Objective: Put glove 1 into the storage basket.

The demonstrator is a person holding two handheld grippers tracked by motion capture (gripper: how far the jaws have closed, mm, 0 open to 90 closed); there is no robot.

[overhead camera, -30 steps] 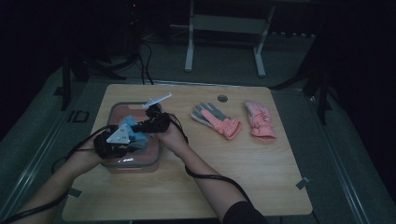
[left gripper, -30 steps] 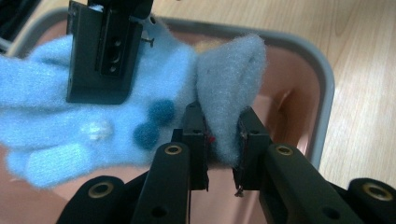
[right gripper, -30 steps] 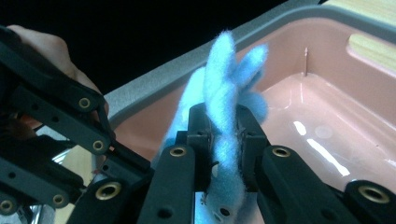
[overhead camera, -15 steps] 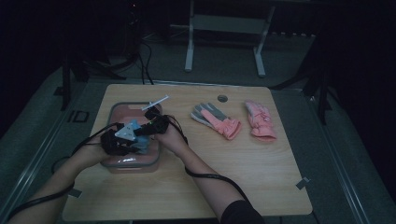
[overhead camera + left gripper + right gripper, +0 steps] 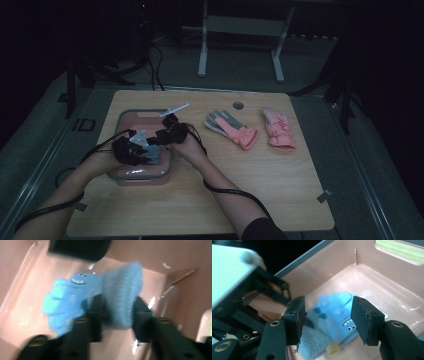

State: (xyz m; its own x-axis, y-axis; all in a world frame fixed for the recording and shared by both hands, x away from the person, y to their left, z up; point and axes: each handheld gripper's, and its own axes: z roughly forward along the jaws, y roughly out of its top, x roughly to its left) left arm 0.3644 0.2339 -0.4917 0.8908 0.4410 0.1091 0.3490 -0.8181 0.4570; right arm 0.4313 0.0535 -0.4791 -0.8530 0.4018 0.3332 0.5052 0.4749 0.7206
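From the high view, both hands work over the pink bin [image 5: 131, 175] at about nine o'clock on the table [image 5: 280, 195], the left gripper [image 5: 131, 150] and the right gripper [image 5: 167, 134] nose to nose above its hollow; I judge the placing of a blue glove into that bin is all but done, with only the letting-go and the lifting away left. At two o'clock from the bin lie a grey-and-pink glove [image 5: 231, 128] and, further right, a pink glove [image 5: 278, 129], well apart from the hands and likely still to be dealt with; a white strip [image 5: 174, 109] rests at the bin's far rim. In the left gripper view, blurred, the blue glove [image 5: 100, 298] lies on the bin floor, its fuzzy cuff between the jaws, which have just been opening and stand fairly narrow; whether the pads still press the cuff I cannot tell. In the right gripper view the jaws have just been opening too and now stand wide apart, the glove's fingers and its little toothy face lying between and beyond them, untouched. The left gripper's linkage crowds in at ten o'clock, just beside the right jaw, so the two tools could knock together when drawing out.
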